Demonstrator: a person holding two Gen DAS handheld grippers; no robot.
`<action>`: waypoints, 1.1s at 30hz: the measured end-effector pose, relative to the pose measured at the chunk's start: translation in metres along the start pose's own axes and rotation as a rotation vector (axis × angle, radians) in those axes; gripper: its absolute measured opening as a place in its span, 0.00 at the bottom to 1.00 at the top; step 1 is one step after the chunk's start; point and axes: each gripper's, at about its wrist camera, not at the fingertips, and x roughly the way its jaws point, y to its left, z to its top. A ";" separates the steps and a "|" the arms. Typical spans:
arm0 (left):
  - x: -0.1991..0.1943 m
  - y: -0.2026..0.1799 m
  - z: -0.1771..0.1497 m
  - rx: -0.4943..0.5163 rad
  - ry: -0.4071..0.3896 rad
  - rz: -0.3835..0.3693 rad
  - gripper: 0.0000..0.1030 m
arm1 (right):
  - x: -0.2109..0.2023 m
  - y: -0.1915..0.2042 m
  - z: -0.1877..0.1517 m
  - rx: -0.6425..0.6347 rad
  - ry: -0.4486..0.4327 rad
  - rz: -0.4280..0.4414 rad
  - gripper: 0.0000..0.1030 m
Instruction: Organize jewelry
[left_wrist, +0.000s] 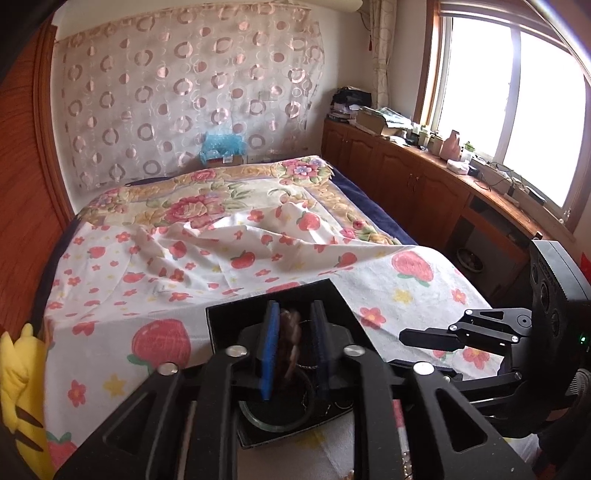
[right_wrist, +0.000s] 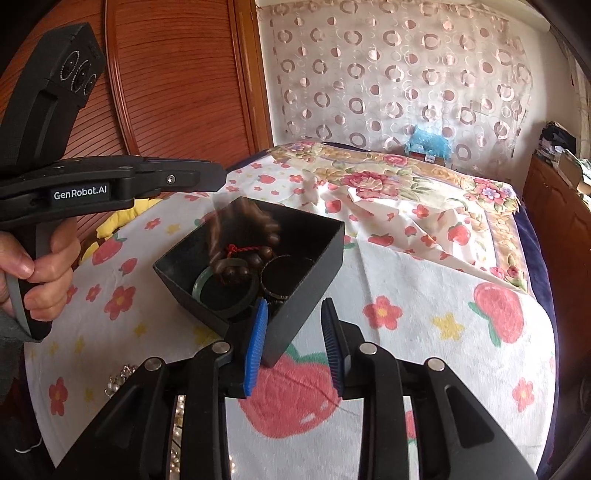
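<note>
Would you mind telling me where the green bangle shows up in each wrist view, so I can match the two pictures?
Left wrist view: the green bangle lies low at centre, in the black box, mostly hidden behind the left hand-held gripper.
Right wrist view: the bangle sits left of centre, inside the box.
Shared landmark: the blue bag at the bed's far end.

Strawberry-print sheet (right_wrist: 424, 295) is spread over the bed, partly covering a floral blanket (left_wrist: 207, 199). Sheer curtain with circles (left_wrist: 184, 92) hangs behind it, a yellow plush toy (left_wrist: 18, 387) sits at the left edge, and cluttered wooden cabinets (left_wrist: 424, 177) run under the window (left_wrist: 517, 92).
</note>
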 end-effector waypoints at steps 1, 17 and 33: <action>0.000 0.000 0.000 0.001 -0.002 0.003 0.30 | -0.001 0.000 -0.001 0.000 -0.001 -0.001 0.32; -0.048 -0.001 -0.067 -0.018 0.020 -0.001 0.52 | -0.040 0.030 -0.035 0.000 -0.012 0.003 0.32; -0.063 -0.020 -0.141 -0.045 0.116 -0.086 0.26 | -0.057 0.056 -0.081 0.030 0.029 0.015 0.32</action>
